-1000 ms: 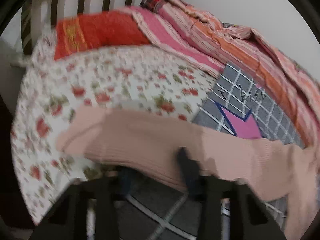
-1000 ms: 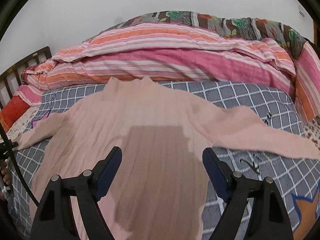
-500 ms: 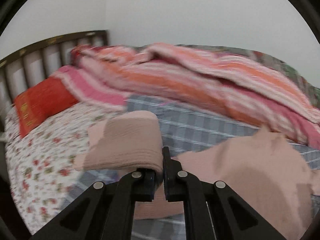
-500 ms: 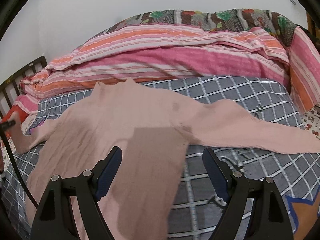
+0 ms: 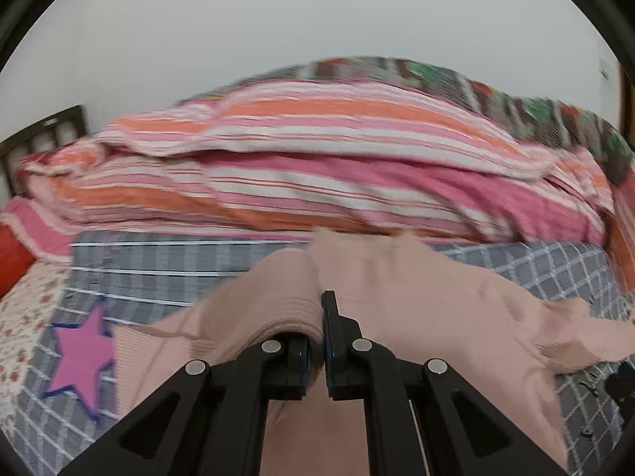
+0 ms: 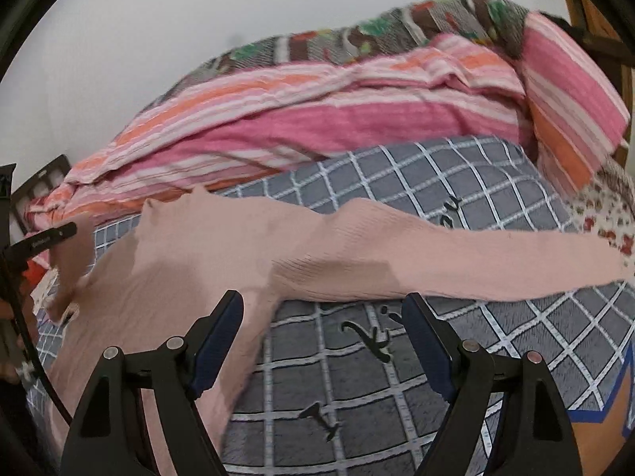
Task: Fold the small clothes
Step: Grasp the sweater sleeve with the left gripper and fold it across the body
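The left tool (image 5: pixel 322 341) has its jaws pressed together on a sleeve of the pale pink ribbed knit sweater (image 5: pixel 416 297); the sleeve arches up over the left finger and drapes down on its left side. Beyond the tool's tips the sweater's body spreads flat, its neck at the far edge and its other sleeve (image 5: pixel 575 337) trailing off to the right.

The right tool (image 6: pixel 323 341) stands wide, with nothing between its dark blue pads (image 6: pixel 216 341). It hovers over the grey blanket with a white grid pattern (image 6: pixel 397 377), just near of the outstretched sleeve (image 6: pixel 476 261), which runs from the sweater's body at the left out to the right. The sweater's side edge lies beneath the left finger.

The sweater lies on that blanket on the bed. A purple star (image 5: pixel 81 355) marks the blanket at the left. A heap of pink, orange and white striped bedding (image 5: pixel 317 166) lies along the far side against a pale wall (image 5: pixel 317 20).
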Demonstrator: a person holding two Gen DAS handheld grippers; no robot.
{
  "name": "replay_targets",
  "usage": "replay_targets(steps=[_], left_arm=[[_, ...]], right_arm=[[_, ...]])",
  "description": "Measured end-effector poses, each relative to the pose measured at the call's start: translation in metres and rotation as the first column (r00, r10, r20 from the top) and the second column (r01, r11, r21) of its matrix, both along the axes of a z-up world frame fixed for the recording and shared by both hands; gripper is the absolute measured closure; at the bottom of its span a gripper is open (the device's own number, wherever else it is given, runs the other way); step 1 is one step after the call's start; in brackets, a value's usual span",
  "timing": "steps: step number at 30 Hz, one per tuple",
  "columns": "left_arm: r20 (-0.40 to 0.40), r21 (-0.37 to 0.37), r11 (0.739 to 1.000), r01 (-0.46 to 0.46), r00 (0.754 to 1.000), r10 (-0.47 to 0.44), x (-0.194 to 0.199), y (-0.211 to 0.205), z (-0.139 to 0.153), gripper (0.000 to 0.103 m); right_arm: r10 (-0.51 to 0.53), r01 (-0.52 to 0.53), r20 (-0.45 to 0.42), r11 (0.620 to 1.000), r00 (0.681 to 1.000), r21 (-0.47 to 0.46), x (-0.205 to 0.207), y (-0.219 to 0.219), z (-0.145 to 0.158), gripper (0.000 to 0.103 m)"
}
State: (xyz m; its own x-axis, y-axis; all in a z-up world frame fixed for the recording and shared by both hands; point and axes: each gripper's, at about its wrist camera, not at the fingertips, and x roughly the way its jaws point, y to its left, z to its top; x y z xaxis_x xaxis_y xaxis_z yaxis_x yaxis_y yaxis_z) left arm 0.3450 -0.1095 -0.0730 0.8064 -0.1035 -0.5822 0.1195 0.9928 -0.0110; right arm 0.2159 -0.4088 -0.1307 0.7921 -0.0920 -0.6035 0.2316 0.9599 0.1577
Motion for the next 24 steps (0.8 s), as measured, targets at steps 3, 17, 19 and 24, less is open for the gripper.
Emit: replay_targets(steps=[3,17,19,24], left_arm=[[-0.014,0.009,0.998,0.058,0.998,-0.058,-0.002,-0.034,-0.01,0.096],[-0.082,-0.021,0.991,0.129,0.988,-0.131,-0.006,-0.067,-0.032,0.091],[-0.078,-0.007,0.993,0.12,0.99,-0.12,-0.011,-0.061,-0.028,0.077],[-0.024,0.025,0.996,0.084,0.996,-0.083,-0.032,-0.033,-0.022,0.042]], right_arm=[[-0.016,0.016,-0.013,1.0,1.0,-0.004,0.003,-0.003,-0.001,0.024],[0.01,-0.01,0.004,1.0,1.0,-0.005,0.009,0.007,0.003,0.024],[0.016,-0.016,0.002,1.0,1.0,-0.013,0.009,0.01,0.002,0.024],[0.033,-0.034,-0.014,0.999,0.999,-0.013,0.015,0.019,-0.002,0.024]])
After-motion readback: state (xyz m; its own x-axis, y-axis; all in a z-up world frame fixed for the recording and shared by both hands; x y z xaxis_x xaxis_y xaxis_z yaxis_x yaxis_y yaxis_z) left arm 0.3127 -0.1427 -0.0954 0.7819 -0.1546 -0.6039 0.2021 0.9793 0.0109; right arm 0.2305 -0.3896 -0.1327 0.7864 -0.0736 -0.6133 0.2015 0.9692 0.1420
